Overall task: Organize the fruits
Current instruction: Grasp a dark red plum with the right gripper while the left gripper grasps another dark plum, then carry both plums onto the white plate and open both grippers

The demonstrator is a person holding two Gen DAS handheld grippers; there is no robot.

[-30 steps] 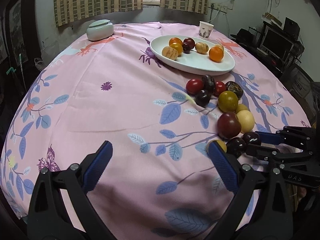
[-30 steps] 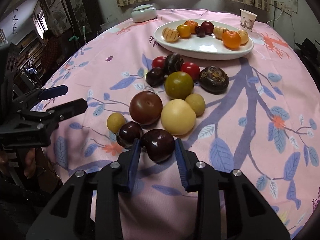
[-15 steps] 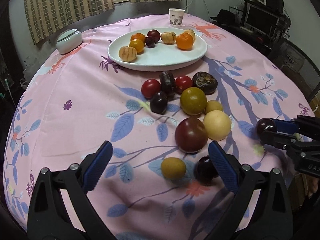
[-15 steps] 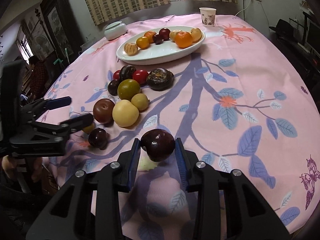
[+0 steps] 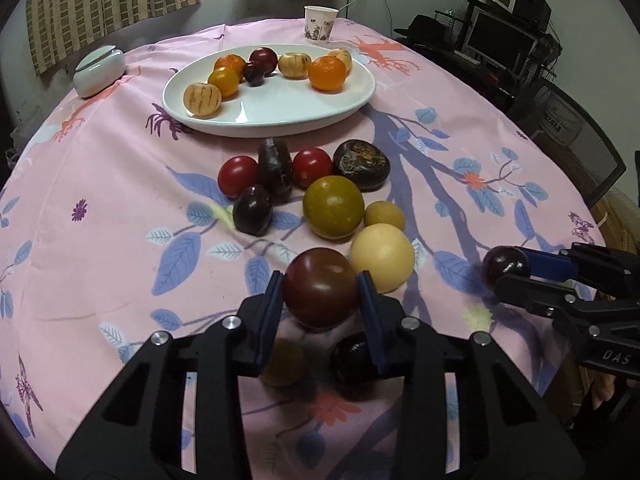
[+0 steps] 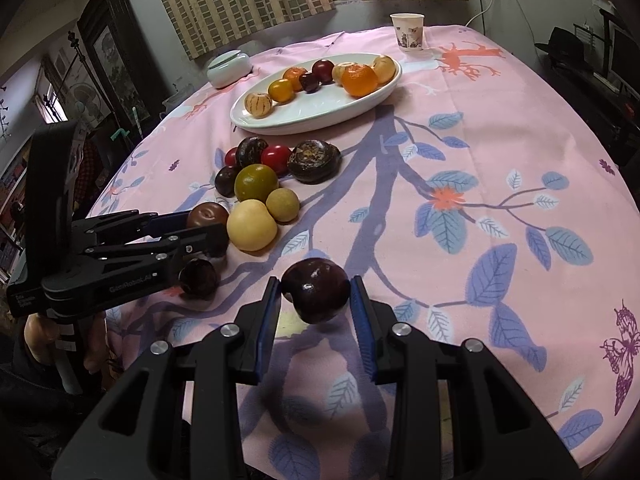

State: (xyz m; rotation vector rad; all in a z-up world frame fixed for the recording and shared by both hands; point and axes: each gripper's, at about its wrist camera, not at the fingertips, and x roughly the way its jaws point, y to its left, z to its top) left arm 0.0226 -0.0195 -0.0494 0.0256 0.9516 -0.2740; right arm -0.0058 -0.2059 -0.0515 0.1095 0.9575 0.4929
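A pile of loose fruit lies on the pink cloth in front of the white oval plate, which holds several fruits. My left gripper has its jaws closing on a large brown-red fruit at the near end of the pile, and both pads touch its sides. A small yellow fruit and a dark plum lie under its fingers. My right gripper is shut on a dark plum, held just above the cloth to the right of the pile. The left gripper also shows at the left of the right wrist view.
A pale yellow fruit, a green-yellow one and a dark wrinkled one crowd beside the gripped fruit. A paper cup and a lidded jar stand behind the plate. A chair and monitor stand off the right edge.
My left gripper has moved in over the pile and closed from wide open onto the brown-red fruit. My right gripper has carried its plum away to the right of the pile.
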